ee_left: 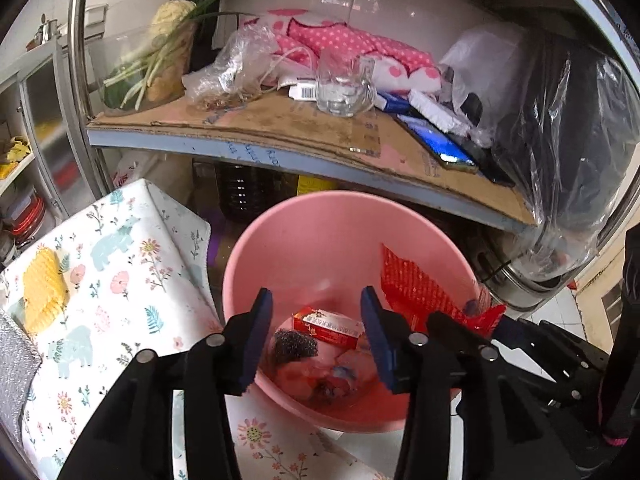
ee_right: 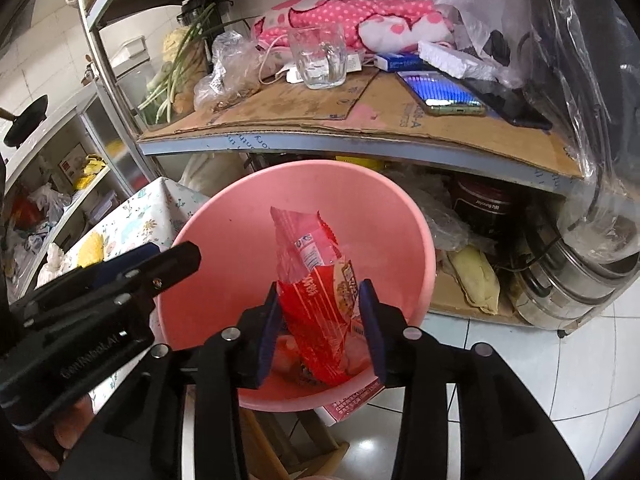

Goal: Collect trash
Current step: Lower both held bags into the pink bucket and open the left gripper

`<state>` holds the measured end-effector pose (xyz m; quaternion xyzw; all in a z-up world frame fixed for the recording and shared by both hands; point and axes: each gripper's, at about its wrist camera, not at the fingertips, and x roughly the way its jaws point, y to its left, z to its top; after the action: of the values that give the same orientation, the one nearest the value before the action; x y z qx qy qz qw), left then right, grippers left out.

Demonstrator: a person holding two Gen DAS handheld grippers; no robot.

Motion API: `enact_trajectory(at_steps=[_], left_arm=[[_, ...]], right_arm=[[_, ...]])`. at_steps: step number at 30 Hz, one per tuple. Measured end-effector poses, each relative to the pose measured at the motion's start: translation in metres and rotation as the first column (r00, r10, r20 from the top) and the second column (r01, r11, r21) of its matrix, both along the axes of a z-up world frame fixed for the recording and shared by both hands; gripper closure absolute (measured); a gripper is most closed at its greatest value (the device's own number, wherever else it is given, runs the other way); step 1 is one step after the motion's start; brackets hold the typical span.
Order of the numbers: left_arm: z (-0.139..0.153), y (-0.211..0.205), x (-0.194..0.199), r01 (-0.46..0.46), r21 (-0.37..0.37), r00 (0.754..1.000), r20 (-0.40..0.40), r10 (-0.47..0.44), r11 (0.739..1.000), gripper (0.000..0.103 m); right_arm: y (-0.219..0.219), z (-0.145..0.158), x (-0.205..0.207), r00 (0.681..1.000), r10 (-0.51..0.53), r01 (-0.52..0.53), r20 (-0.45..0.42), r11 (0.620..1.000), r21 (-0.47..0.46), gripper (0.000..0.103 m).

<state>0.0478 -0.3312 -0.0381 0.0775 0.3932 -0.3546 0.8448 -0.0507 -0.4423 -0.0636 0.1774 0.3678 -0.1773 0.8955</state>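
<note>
A pink bin [ee_left: 320, 204] [ee_right: 420, 220] stands below the shelf. My left gripper [ee_left: 316, 292] hangs open over its mouth with nothing between the blue pads. Down in the bin lie a red carton [ee_left: 326, 326], a steel scrubber [ee_left: 294, 346] and other scraps. My right gripper [ee_right: 320, 285] is over the bin too, jaws apart, with a red snack wrapper [ee_right: 316, 296] [ee_left: 416, 292] standing between them, its lower end reaching into the bin. The pads sit close beside the wrapper without visibly squeezing it. The left gripper [ee_right: 176, 260] shows at the bin's left rim in the right wrist view.
A cardboard-lined shelf [ee_left: 280, 128] just behind the bin carries a glass mug [ee_left: 344, 88], a phone [ee_right: 444, 94], pink dotted cloth, plastic bags and scallions. A floral-covered surface [ee_left: 112, 280] lies left of the bin. A steel steamer pot [ee_right: 572, 280] stands at right on white floor tiles.
</note>
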Motion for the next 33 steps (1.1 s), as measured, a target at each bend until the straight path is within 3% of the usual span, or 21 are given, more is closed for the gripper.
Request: enact_trajectory(at_steps=[18, 33], left_arm=[[0.025, 0.028, -0.016, -0.058, -0.016, 0.996, 0.07, 0.059, 0.998, 0.055], [0.032, 0.025, -0.036, -0.033, 0.003, 0.993, 0.113, 0.033, 0.999, 0.055]], right_arm=[[0.026, 0.018, -0.013, 0.997, 0.056, -0.055, 0.044, 0.998, -0.03, 0.062], [0.029, 0.023, -0.021, 0.997, 0.059, -0.057, 0.047, 0.998, -0.039, 0.062]])
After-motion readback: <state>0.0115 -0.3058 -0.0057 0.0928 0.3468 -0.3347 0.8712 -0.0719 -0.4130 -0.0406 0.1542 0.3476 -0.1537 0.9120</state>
